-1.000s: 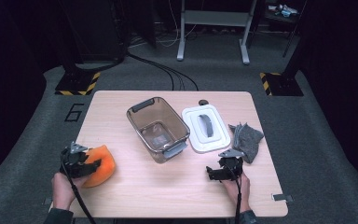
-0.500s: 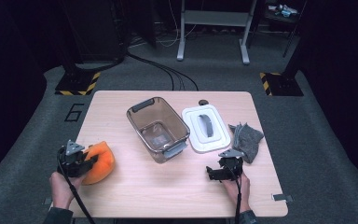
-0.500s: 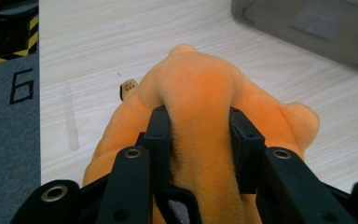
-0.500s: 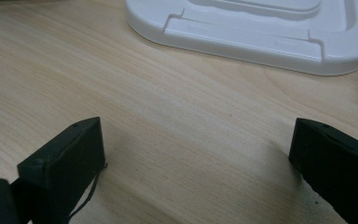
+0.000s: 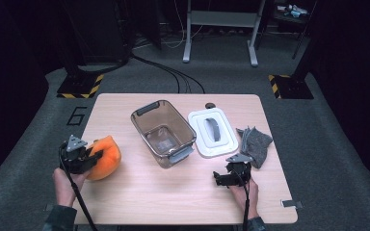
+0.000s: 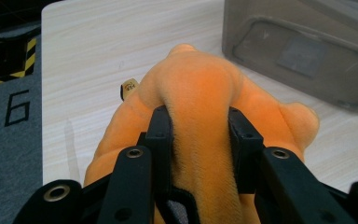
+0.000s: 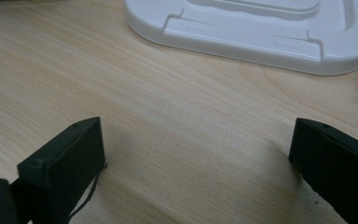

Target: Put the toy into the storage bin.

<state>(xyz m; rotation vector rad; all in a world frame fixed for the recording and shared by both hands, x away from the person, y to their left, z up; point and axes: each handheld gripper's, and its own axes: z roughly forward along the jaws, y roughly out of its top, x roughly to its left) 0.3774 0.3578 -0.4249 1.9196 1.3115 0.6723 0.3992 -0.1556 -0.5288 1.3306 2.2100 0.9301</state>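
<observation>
On a pale wood table (image 5: 173, 192), the left gripper (image 6: 199, 135) has just closed, pinching the soft, light orange plush toy (image 6: 200, 88) mid-body, while the right gripper (image 7: 198, 158) gapes empty.

Bare table (image 5: 139, 192) along the near edge btwn both hands, free passage. Mid-table blocked by tub (image 5: 163, 132), w/ lid (image 5: 213, 132) just right of it and cloth (image 5: 255, 144) beyond. Far strip behind tub open. Toy (image 5: 103, 156) crowds left edge.

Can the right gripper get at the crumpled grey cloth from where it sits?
Probably yes: the right gripper is open and holds nothing, and the crumpled grey cloth lies just beyond it, with bare wooden table between.
</observation>
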